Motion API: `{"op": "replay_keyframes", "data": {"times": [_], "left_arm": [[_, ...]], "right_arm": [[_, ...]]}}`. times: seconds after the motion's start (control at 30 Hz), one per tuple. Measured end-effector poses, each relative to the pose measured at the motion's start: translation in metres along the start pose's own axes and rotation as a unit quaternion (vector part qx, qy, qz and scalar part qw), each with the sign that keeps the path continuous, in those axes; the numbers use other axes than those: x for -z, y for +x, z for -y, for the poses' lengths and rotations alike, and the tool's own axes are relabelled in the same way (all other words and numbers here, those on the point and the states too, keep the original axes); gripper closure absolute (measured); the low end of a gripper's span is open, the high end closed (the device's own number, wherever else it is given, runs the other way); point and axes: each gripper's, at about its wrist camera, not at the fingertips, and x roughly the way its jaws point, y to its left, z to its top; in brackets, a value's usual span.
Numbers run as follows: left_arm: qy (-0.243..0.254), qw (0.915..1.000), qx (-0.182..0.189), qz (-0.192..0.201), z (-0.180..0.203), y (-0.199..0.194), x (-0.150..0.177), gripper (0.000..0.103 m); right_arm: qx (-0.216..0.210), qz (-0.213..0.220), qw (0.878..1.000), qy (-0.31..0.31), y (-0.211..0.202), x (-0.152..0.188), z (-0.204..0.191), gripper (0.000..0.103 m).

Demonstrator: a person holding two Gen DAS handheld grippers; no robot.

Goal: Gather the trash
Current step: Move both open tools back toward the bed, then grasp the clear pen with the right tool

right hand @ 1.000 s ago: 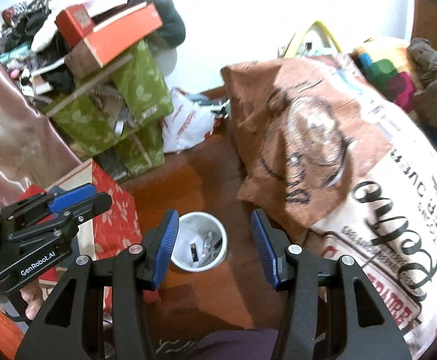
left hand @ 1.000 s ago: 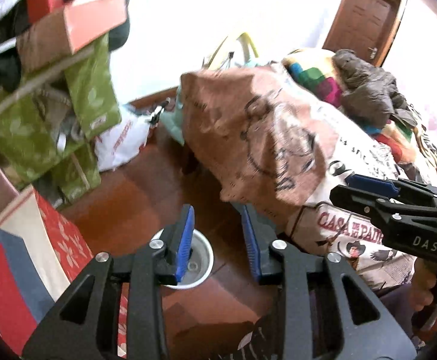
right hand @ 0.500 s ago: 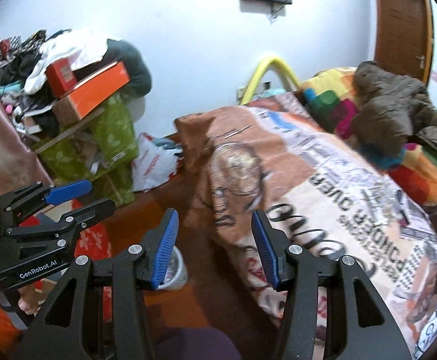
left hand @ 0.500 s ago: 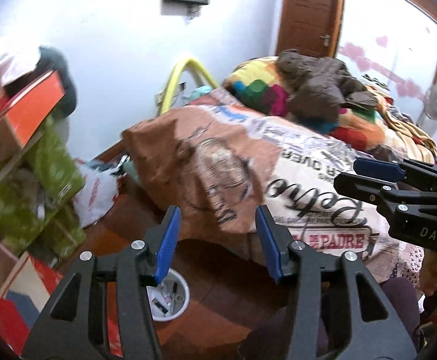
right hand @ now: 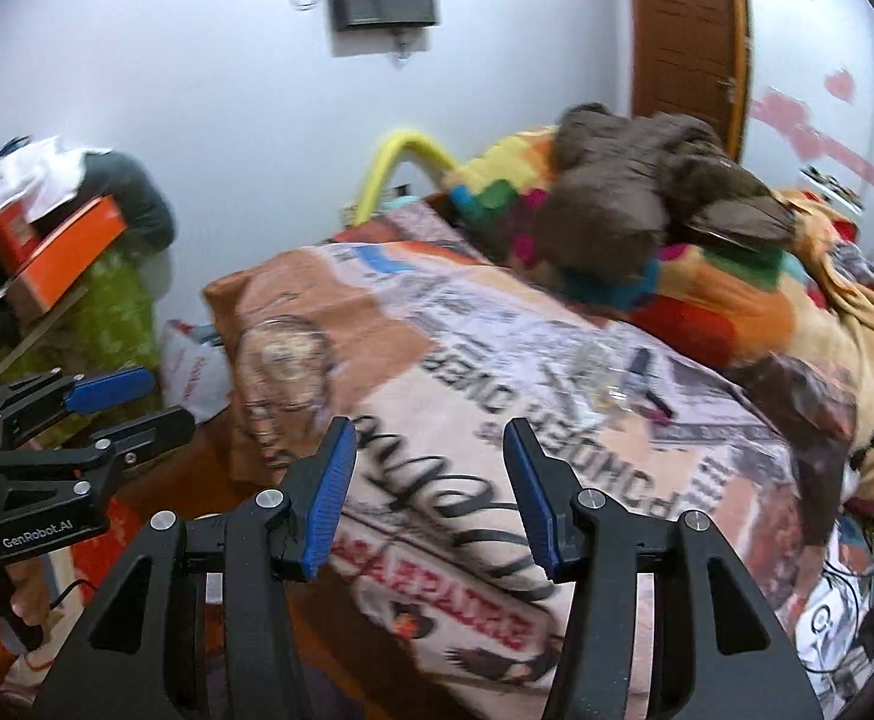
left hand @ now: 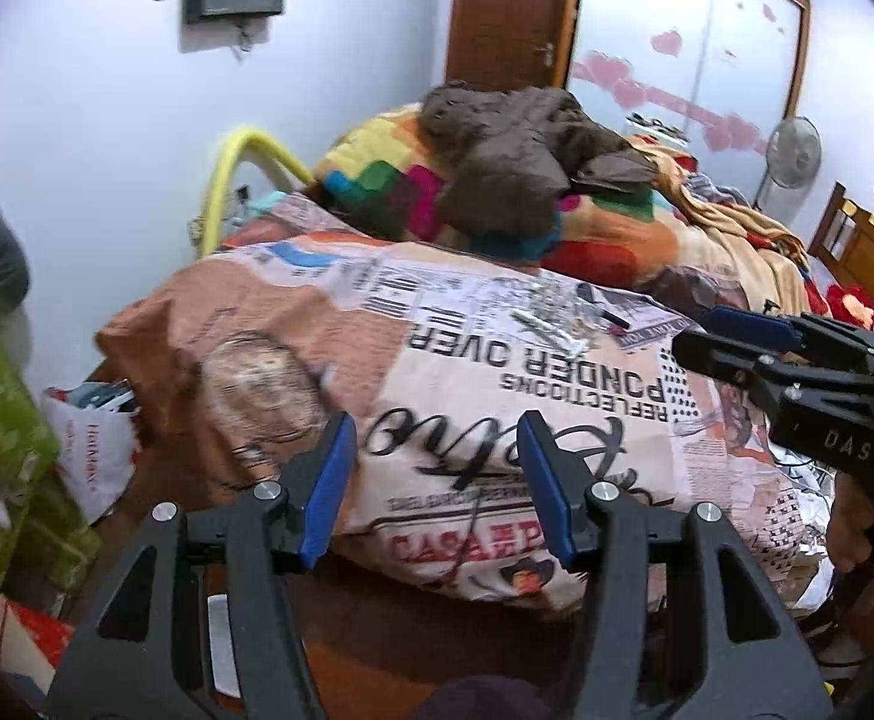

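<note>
Left wrist view: left gripper (left hand: 434, 480), jaws apart and just opening, nothing between them; small trash scraps (left hand: 562, 315) ahead on the printed bedcover (left hand: 556, 384). Right wrist view: right gripper (right hand: 428, 489), jaws apart, empty; scraps ahead and rightward, blurred.

Black grippers (left hand: 437, 480), blue-padded fingers (left hand: 329, 480)

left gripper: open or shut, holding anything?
Open and empty. The left gripper has just been opening; its blue pads stand apart with only the bedspread visible between them.
</note>
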Motion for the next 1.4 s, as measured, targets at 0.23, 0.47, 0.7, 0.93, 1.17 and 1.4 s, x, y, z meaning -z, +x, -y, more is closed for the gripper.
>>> {"op": "replay_keyframes", "data": {"times": [0.23, 0.47, 0.7, 0.93, 1.17, 1.4], "left_arm": [[0.011, 0.9992, 0.025, -0.029, 0.029, 0.054, -0.015, 0.048], [-0.007, 0.9953, 0.05, -0.082, 0.042, 0.12, -0.024, 0.048], [-0.016, 0.9926, 0.073, -0.096, 0.059, 0.164, -0.029, 0.048], [-0.008, 0.9911, 0.075, -0.11, 0.07, 0.206, -0.031, 0.048], [-0.016, 0.9879, 0.08, -0.132, 0.062, 0.233, -0.019, 0.048], [-0.027, 0.9857, 0.08, -0.146, 0.054, 0.248, -0.012, 0.048]], "right_arm": [[0.042, -0.022, 0.998, 0.041, 0.018, 0.009, 0.066, 0.056], [0.072, -0.064, 0.993, 0.074, 0.053, 0.02, 0.127, 0.056], [0.084, -0.098, 0.989, 0.076, 0.093, 0.012, 0.163, 0.056], [0.063, -0.125, 0.988, 0.064, 0.151, -0.002, 0.181, 0.056], [0.063, -0.169, 0.983, 0.019, 0.206, -0.013, 0.178, 0.056], [0.067, -0.173, 0.983, -0.013, 0.222, -0.012, 0.17, 0.083]]}}
